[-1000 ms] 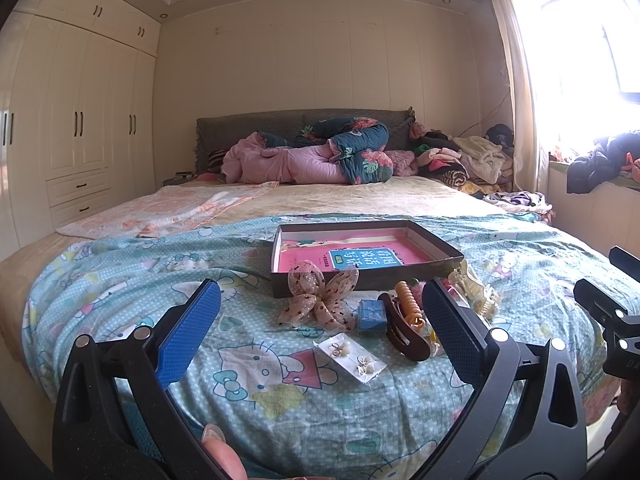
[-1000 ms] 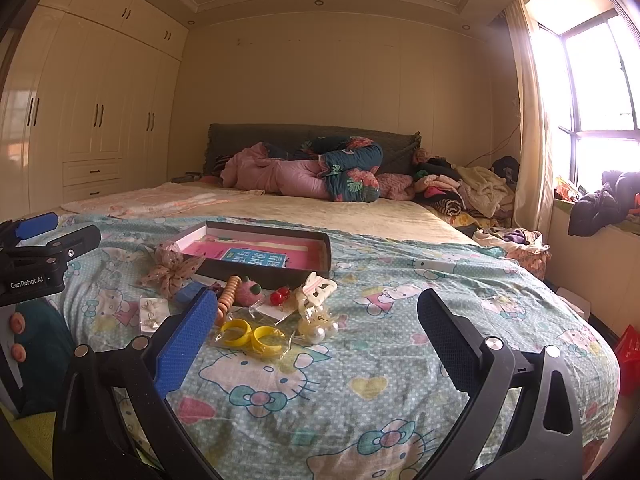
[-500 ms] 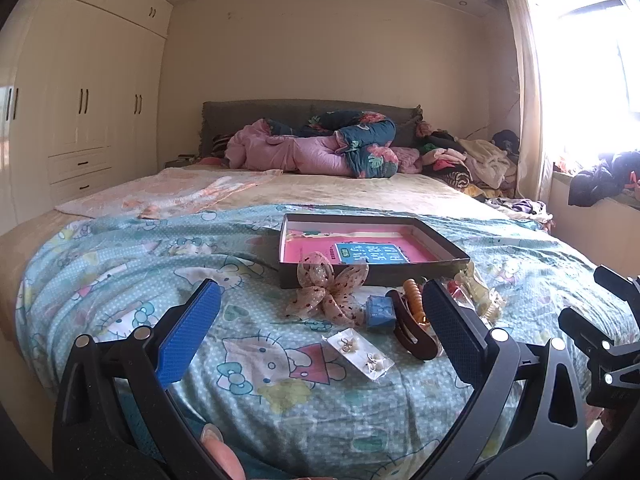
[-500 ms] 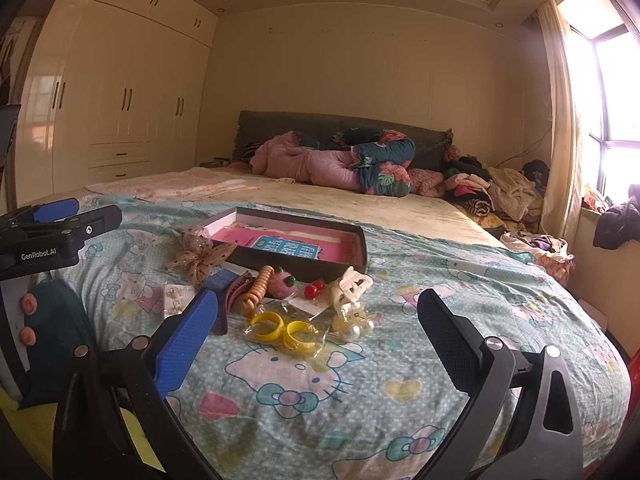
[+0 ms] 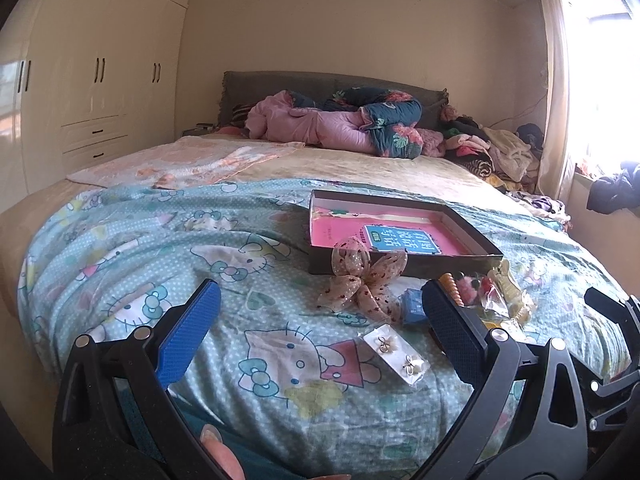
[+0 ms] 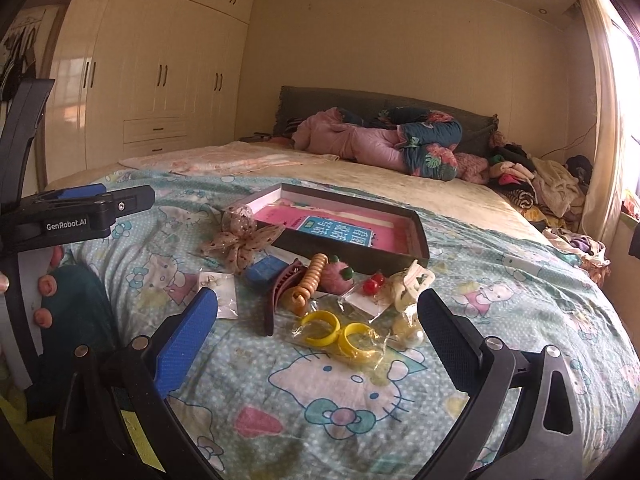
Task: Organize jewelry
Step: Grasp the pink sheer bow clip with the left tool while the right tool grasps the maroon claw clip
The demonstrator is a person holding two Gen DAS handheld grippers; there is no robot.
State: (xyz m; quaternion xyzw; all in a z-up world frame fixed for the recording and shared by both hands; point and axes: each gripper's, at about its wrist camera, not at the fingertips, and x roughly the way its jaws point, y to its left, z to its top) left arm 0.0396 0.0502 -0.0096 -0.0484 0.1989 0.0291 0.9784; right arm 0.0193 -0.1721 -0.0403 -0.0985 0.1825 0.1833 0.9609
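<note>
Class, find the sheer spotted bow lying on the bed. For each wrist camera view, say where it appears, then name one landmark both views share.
Left wrist view: the spotted bow lies right of centre, against the near wall of the dark box.
Right wrist view: the bow lies left of centre, at the box's left corner.
Shared landmark: the dark box with the pink lining.

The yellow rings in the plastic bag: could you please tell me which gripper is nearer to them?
Right. The right gripper hangs open directly over the yellow rings; the left gripper hangs open off to their left, above the earring card.
</note>
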